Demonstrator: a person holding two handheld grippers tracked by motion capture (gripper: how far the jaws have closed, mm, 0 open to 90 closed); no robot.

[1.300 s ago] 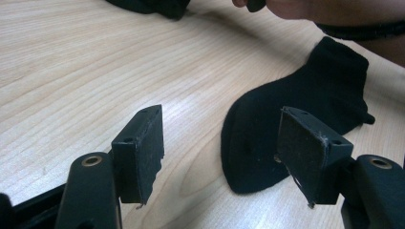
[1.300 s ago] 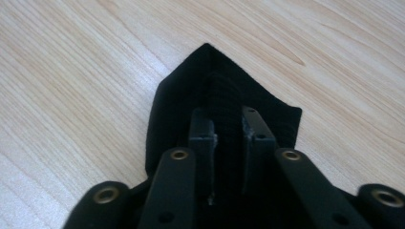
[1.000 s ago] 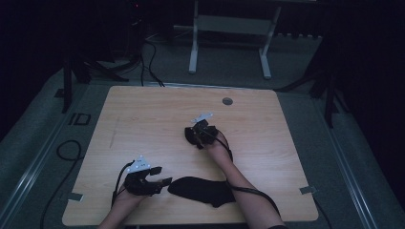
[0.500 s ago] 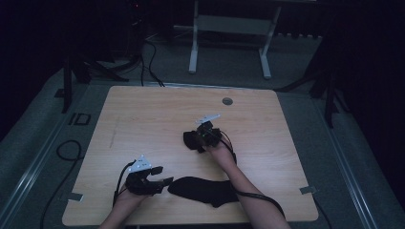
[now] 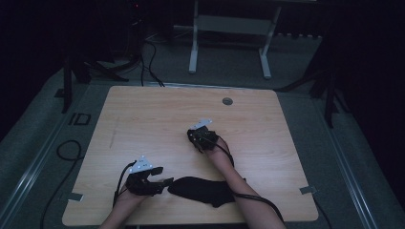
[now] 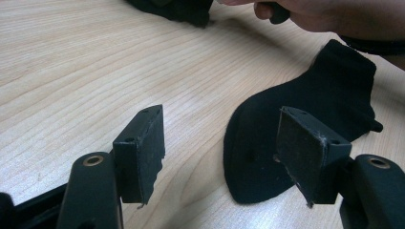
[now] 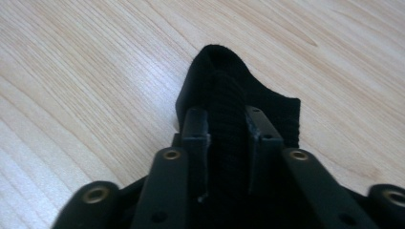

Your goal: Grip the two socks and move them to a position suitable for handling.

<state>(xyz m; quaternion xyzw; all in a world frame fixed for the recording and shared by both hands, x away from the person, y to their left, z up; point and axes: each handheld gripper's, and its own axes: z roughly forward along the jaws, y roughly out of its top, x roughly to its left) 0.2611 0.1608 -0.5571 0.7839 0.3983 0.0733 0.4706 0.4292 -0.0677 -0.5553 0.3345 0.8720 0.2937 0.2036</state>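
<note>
Two black socks are in play on the pale wood-grain worktop point(image 5: 143, 119), and the work looks to be at an early or middle stage: one sock is in hand, the other lies loose, and they are not yet paired or laid together. The right gripper point(image 7: 227, 131) has a fold of the ribbed sock point(image 7: 224, 90) pinched between its jaws, which have just been opening a little; the knit bunches upward in a soft ridge ahead of them, while the rest drapes on the wood. The left gripper point(image 6: 219, 152) rests low with its jaws spread and nothing between them. Just ahead of its right jaw lies the flat sock point(image 6: 305, 114), a limp, matte, fine-knit shape with a rounded toe and a squared cuff. I judge that what remains is taking up this flat sock and bringing the two together.
</note>
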